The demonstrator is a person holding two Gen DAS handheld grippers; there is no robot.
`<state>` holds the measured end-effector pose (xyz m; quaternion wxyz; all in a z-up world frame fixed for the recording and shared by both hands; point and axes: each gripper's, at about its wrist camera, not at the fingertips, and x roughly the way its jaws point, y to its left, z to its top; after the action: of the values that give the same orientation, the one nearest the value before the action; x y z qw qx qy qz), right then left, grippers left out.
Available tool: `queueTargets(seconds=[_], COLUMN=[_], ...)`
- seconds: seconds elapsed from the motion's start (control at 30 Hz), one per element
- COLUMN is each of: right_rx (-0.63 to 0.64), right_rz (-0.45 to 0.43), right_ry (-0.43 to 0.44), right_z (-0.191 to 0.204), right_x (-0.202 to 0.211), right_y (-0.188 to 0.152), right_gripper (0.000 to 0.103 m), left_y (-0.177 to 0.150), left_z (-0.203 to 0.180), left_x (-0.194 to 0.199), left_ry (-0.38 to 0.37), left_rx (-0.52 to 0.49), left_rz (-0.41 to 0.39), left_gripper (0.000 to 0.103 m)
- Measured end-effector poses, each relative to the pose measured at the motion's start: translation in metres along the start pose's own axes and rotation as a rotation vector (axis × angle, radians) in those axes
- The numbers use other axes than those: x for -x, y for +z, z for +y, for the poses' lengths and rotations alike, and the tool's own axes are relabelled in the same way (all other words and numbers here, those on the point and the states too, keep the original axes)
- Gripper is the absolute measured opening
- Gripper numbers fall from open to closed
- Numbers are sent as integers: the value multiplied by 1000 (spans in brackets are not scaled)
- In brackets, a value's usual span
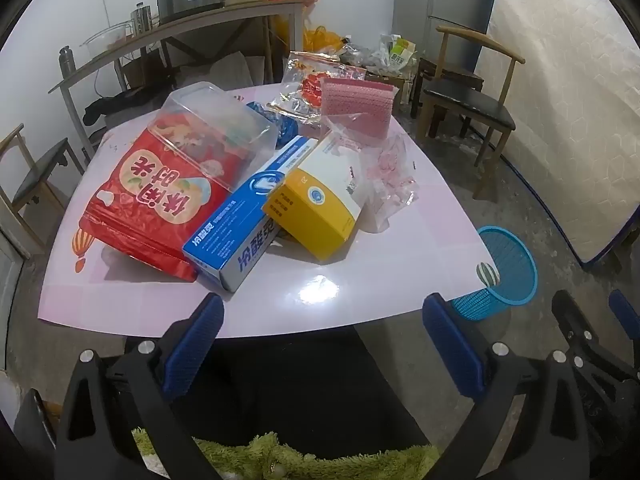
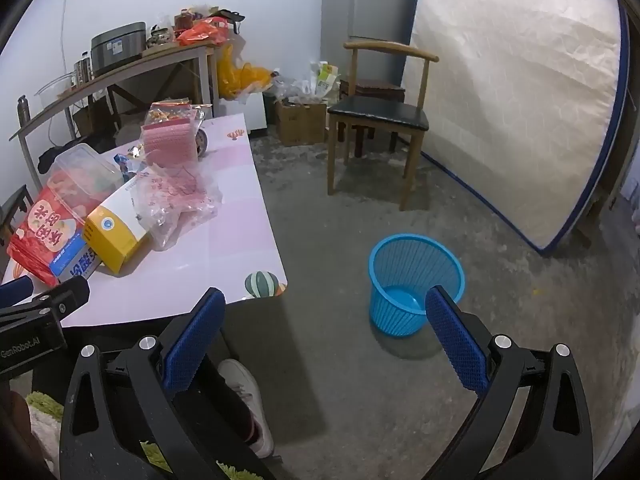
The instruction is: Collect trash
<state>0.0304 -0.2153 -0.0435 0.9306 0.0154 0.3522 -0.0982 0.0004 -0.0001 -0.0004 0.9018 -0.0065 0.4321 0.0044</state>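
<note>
- The left gripper [image 1: 322, 320] is seen nearest the lens in the left wrist view, its blue-padded fingers spread wide with nothing between them, held over the near edge of the table [image 1: 380, 272].
- The right gripper [image 2: 320, 316] is likewise spread apart and holds nothing; it is held over the concrete floor, beside the table's corner, with the blue basket [image 2: 416, 280] just beyond its right finger.
- A white shoe [image 2: 248, 400] is visible below the right gripper.
- The trash is piled on the pink table, toward its left and middle.
- A red snack bag [image 1: 148, 200] is laid at the left of the pile, with a clear plastic container [image 1: 212, 128] resting on its far end.
- A blue and white box [image 1: 244, 220] is leaned against the red bag's right side.
- A yellow and white box [image 1: 320, 204] is set tilted just right of the blue one, touching it.
- Crumpled clear wrap with pink print [image 1: 392, 176] lies against the yellow box's right side.
- A pink bubble-wrap pouch [image 1: 360, 104] stands behind it, in front of a clear printed bag [image 1: 304, 84].
- The blue basket stands upright on the floor, apart from the table's right corner, and appears to hold nothing.
- A wooden chair [image 2: 380, 120] with a dark seat is placed well beyond the basket, beside a mattress [image 2: 520, 100] leaned upright.
</note>
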Motion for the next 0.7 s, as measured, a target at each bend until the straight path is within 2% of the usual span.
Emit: queueTargets(seconds=[0.7], right_rx=[11], right_rz=[1], right_ry=[6], right_z=[8], right_x=[-3], right_y=[1], right_gripper=[96], left_y=[1], left_z=[7], left_x=[1], left_ry=[-2], left_rx=[23], left_rz=[-27], left_gripper=[97])
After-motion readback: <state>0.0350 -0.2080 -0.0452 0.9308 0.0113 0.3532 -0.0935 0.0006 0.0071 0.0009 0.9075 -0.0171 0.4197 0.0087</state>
